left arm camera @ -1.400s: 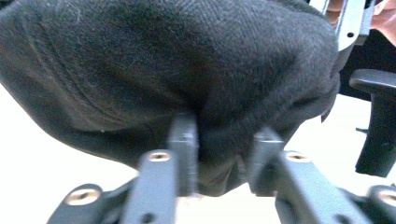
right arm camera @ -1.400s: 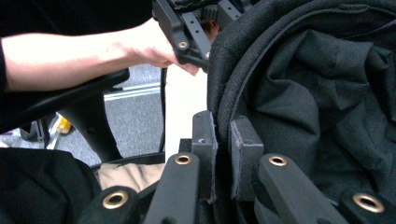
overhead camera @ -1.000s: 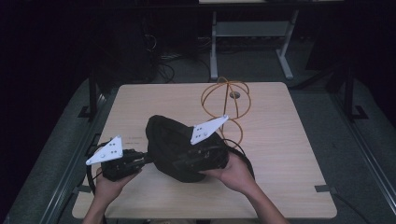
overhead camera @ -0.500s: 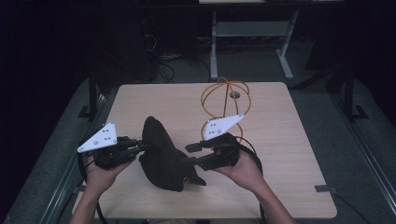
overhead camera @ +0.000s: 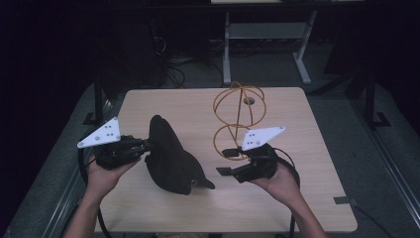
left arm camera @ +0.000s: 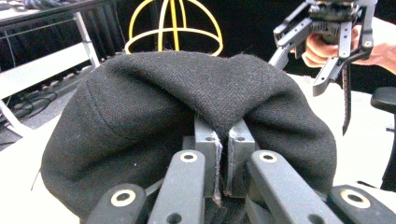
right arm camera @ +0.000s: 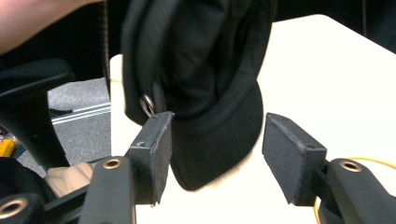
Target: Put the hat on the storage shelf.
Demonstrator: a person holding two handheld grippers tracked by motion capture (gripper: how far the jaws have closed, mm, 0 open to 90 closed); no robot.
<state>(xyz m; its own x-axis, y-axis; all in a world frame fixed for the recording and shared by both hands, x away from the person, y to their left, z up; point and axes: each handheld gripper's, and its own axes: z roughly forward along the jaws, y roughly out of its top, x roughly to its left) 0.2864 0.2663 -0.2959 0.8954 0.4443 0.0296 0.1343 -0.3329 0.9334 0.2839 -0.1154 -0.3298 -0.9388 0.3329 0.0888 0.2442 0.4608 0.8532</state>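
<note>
Cap (overhead camera: 171, 158) of black herringbone wool stands on edge a little toward seven o'clock of the table (overhead camera: 307, 198) centre, crown raised, brim resting on the wood and pointing toward four o'clock. I hold it with my left gripper (left arm camera: 219, 154), whose jaws are pressed together on a fold of the crown fabric. It looks light and soft, so I judge it will sag and fold wherever unsupported; the stiffer brim looks to me like the surest second hold. My right gripper (right arm camera: 215, 156) hovers at three o'clock of the cap, jaws spread wide with the brim between and beyond them, touching nothing. A yellow wire stand (overhead camera: 237, 116) rises at one o'clock.
</note>
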